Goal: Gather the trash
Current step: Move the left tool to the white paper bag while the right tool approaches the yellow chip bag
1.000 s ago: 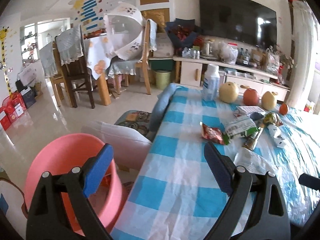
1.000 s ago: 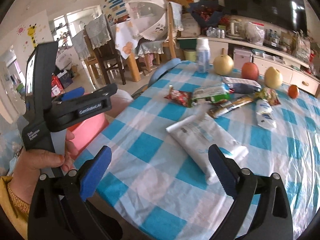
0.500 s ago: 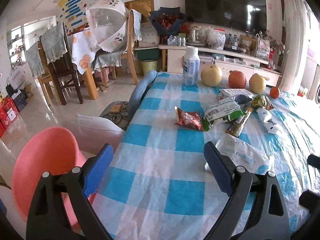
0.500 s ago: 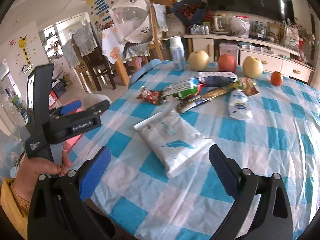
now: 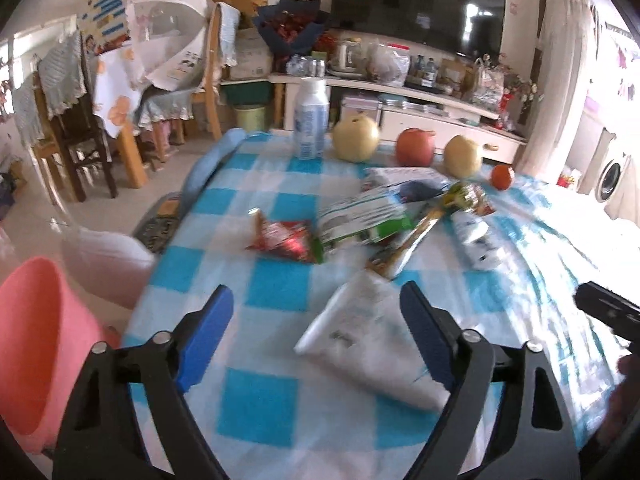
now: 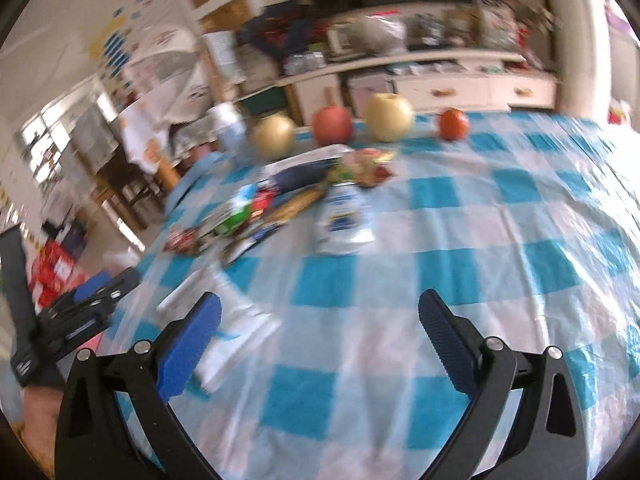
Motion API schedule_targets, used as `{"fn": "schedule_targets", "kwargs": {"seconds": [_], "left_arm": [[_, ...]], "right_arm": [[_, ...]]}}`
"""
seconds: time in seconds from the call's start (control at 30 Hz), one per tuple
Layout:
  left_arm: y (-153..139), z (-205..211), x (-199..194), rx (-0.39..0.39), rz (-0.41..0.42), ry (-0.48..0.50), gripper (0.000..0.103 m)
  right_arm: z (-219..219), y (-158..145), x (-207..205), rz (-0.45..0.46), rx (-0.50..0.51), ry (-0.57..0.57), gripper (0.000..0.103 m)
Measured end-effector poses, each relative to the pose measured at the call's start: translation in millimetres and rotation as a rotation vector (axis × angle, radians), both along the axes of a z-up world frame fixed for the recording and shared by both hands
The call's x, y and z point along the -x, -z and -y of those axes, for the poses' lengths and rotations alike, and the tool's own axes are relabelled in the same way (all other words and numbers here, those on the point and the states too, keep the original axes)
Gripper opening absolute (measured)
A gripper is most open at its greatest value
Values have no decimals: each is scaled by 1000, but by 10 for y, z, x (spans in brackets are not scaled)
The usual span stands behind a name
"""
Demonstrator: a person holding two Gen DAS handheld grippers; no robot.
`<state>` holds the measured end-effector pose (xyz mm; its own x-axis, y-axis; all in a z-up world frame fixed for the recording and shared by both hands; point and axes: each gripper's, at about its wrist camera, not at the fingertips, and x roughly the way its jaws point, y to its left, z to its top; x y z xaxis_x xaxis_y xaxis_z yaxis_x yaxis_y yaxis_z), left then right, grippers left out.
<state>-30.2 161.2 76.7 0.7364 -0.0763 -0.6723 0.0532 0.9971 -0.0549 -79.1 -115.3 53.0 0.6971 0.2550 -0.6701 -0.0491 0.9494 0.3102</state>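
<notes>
Wrappers lie on a blue-and-white checked tablecloth (image 5: 276, 280). A large white packet (image 5: 368, 332) lies nearest, just ahead of my left gripper (image 5: 316, 320), which is open and empty; it also shows in the right wrist view (image 6: 224, 320). Beyond it are a red snack wrapper (image 5: 286, 236), a green-and-white packet (image 5: 360, 220), a long brown wrapper (image 5: 408, 240), a small white-and-blue packet (image 6: 344, 216) and a crumpled colourful wrapper (image 6: 364, 166). My right gripper (image 6: 320, 336) is open and empty over the cloth. A pink bin (image 5: 36, 344) stands on the floor at the left.
A white bottle (image 5: 310, 118), two yellow pears (image 5: 356, 138), a red apple (image 5: 414, 146) and a small orange (image 5: 502, 176) stand along the table's far edge. Chairs (image 5: 72, 120) and a TV cabinet (image 5: 420, 112) lie beyond. A white cushion (image 5: 108, 264) sits by the table's left edge.
Both grippers have swung to the right over the table. The white packet has come close in front of the left gripper and slid to the left in the right wrist view. Both stay open.
</notes>
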Motion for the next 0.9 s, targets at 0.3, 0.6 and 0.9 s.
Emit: {"fn": "schedule_targets", "kwargs": {"seconds": [0.3,0.6,0.9], "left_arm": [[-200,656,-967,-40,-54,105,79],[-1,1045,-2181,-150,-182,-35,64],[418,1053,-2908,-164,-330,-243,63]], "right_arm": [[648,184,-551,-47,-34,109,98],[844,282,-964,-56,13,110,98],[868,328,-1001,-80,8,55,98]]}}
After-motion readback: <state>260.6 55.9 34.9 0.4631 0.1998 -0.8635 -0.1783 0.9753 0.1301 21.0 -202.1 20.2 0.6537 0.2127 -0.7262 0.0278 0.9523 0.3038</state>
